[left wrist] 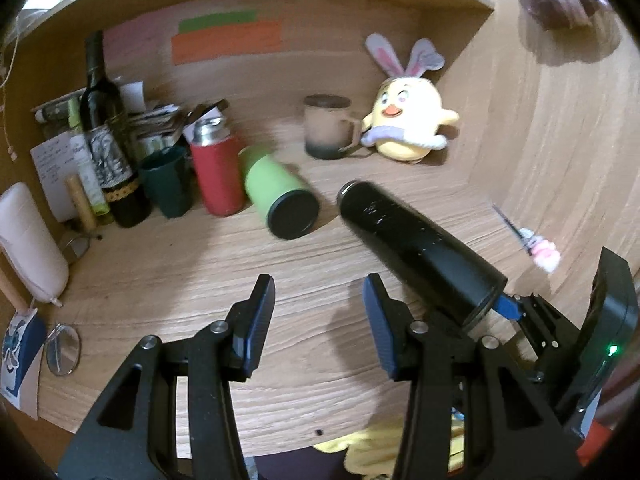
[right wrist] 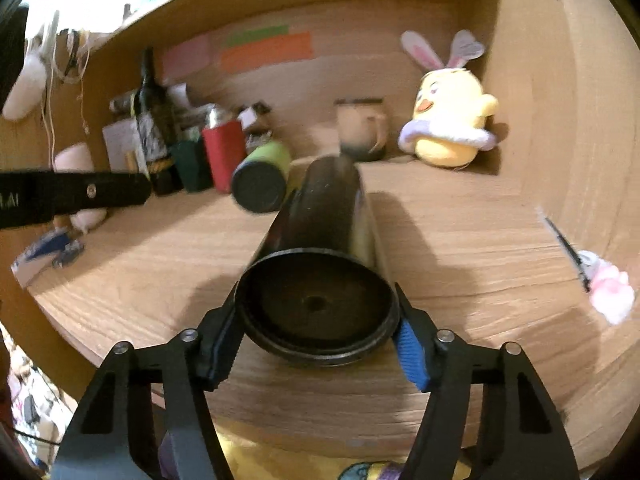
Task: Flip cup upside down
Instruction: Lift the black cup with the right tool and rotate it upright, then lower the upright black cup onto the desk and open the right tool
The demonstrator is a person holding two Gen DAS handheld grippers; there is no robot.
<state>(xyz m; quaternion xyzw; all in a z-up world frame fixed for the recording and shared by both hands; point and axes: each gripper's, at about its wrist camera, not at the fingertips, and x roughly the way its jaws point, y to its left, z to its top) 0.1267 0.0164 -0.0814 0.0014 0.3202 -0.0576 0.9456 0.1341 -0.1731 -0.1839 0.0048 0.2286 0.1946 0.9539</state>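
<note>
The black tumbler (right wrist: pixel 316 276) is clamped near one end between the fingers of the right gripper (right wrist: pixel 318 344); in the right wrist view that end faces the camera and the body points away toward the back of the desk (right wrist: pixel 460 240). In the left wrist view the tumbler (left wrist: pixel 416 248) is seen tilted, lifted off the desk (left wrist: pixel 200 280), its far end lowest. Whether the gripped end is base or mouth cannot be told with certainty. The left gripper (left wrist: pixel 318 312) is held just left of the tumbler, its fingers spread apart and nothing between them.

The flip is judged to be partway done. The grip should be kept firm while the wrist is rolled, since the smooth wall could slip between the pads. The far end should be brought down onto bare wood just ahead of the tumbler, squarely, before the fingers are loosened.

Beyond the tumbler and to its left a green tumbler (left wrist: pixel 278 196) lies on its side; it should be cleared during the swing. Farther behind, a lidded mug (left wrist: pixel 328 126) and a chick plush (left wrist: pixel 408 120) stand well apart from the tumbler.
</note>
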